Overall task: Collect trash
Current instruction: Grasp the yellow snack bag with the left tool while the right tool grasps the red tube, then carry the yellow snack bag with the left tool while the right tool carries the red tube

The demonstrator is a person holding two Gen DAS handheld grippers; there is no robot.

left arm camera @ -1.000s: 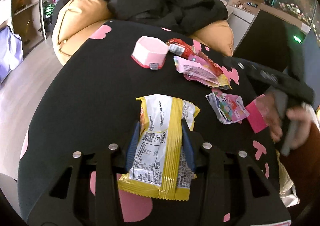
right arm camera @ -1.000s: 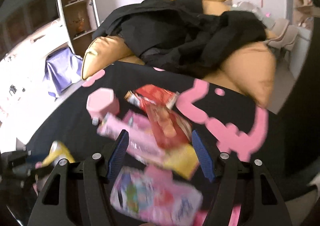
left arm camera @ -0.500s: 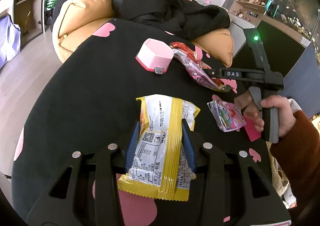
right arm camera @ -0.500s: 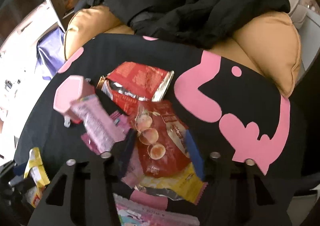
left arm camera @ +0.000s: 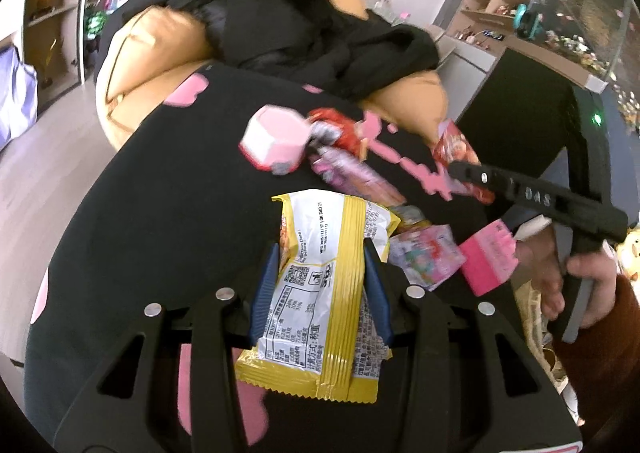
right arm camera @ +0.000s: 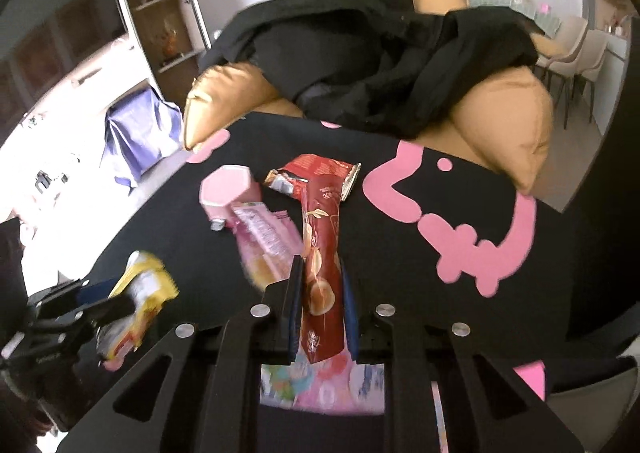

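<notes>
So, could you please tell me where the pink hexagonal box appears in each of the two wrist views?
Left wrist view: the pink hexagonal box lies above centre on the black tablecloth, beyond the yellow wrapper.
Right wrist view: it lies left of centre, left of the dark red wrapper.
Shared landmark: the red foil packet beside the box.

Box [right arm camera: 228,189] left of wrappers [right arm camera: 268,233] on table [right arm camera: 400,253], before cushion [right arm camera: 508,113]

Left gripper [left arm camera: 320,285]: black frame, blue pads, silver screws.
Right gripper [right arm camera: 320,305]: same build, white lettering.
Sleeve [left arm camera: 616,337]: rust-brown.
</notes>
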